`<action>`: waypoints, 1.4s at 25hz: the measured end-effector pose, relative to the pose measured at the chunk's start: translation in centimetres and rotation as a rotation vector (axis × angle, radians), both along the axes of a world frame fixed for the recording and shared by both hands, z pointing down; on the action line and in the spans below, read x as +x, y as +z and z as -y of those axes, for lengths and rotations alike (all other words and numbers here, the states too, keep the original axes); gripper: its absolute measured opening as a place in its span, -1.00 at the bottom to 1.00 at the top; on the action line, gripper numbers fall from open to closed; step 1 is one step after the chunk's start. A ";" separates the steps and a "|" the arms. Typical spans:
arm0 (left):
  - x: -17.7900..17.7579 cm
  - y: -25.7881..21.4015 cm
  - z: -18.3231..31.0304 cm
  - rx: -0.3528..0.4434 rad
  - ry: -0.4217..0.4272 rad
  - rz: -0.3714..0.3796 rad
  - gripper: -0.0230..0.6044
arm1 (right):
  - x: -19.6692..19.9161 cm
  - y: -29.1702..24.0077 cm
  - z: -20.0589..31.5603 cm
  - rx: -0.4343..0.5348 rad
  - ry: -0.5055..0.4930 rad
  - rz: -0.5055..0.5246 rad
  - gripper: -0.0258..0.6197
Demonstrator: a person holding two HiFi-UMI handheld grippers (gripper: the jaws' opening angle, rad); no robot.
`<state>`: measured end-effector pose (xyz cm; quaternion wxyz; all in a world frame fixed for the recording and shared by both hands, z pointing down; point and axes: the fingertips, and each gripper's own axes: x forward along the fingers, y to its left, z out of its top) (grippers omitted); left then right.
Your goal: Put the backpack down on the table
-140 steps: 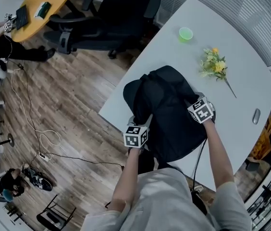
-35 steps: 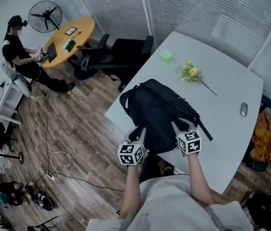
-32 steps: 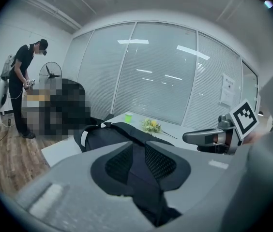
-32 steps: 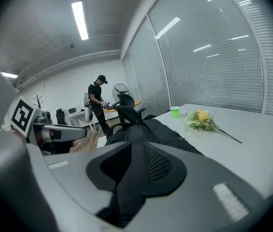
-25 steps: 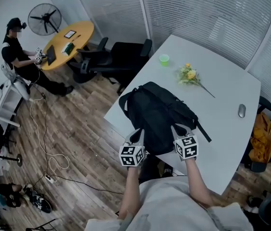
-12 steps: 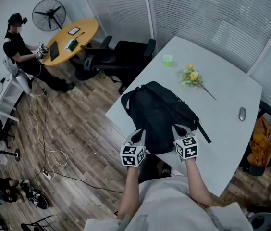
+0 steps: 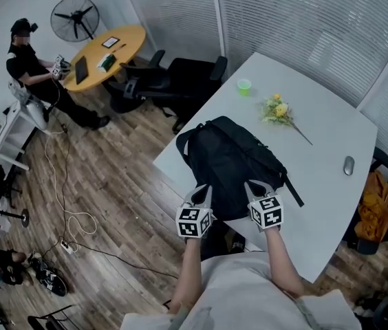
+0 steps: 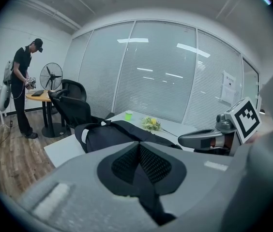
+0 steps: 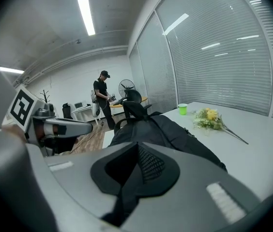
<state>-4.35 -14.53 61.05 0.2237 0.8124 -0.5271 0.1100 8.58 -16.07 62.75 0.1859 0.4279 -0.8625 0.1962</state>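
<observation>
The black backpack (image 7: 232,160) lies flat on the white table (image 7: 318,184), near its left edge. My left gripper (image 7: 202,190) and right gripper (image 7: 252,185) sit side by side at the backpack's near end, both pointing at it. In the left gripper view the backpack (image 8: 112,134) lies a little ahead of the left gripper (image 8: 139,146), whose mesh pads meet with nothing between them. The right gripper (image 9: 137,149) is shut the same way, with the backpack (image 9: 170,129) just beyond it. Neither gripper holds a strap that I can see.
A green cup (image 7: 244,85), a bunch of yellow flowers (image 7: 278,110) and a mouse (image 7: 349,165) lie on the table's far and right parts. Black office chairs (image 7: 173,81) stand left of the table. A person (image 7: 29,67) stands at a yellow round table (image 7: 104,53).
Since the earliest frame both grippers have come off the backpack's sides and drawn back to its near end. Over the last second the grippers and the backpack stay where they are.
</observation>
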 end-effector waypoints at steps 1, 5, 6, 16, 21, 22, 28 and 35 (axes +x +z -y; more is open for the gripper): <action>0.0 0.1 0.0 -0.004 0.001 0.002 -0.93 | 0.0 0.1 0.0 -0.004 -0.002 0.001 -0.92; 0.0 0.4 -0.1 -0.013 -0.001 0.006 -0.93 | 0.2 0.3 0.0 -0.016 -0.002 0.004 -0.92; 0.0 0.4 -0.2 -0.015 -0.002 0.007 -0.93 | 0.2 0.4 -0.1 -0.021 -0.003 0.004 -0.92; -0.4 0.5 -0.6 -0.022 -0.009 0.008 -0.93 | -0.2 0.9 -0.3 -0.040 -0.023 -0.002 -0.92; -0.4 0.9 -0.8 -0.030 -0.008 0.010 -0.93 | -0.1 1.2 -0.2 -0.047 -0.022 -0.009 -0.92; -0.4 1.0 -0.8 -0.032 -0.008 0.010 -0.93 | -0.1 1.2 -0.2 -0.048 -0.022 -0.009 -0.92; -0.2 0.8 -1.0 -0.033 -0.009 0.010 -0.93 | -0.2 1.1 -0.4 -0.048 -0.030 -0.009 -0.92; -0.3 0.9 -1.1 -0.032 -0.012 0.013 -0.93 | -0.2 1.3 -0.7 -0.050 -0.035 -0.009 -0.92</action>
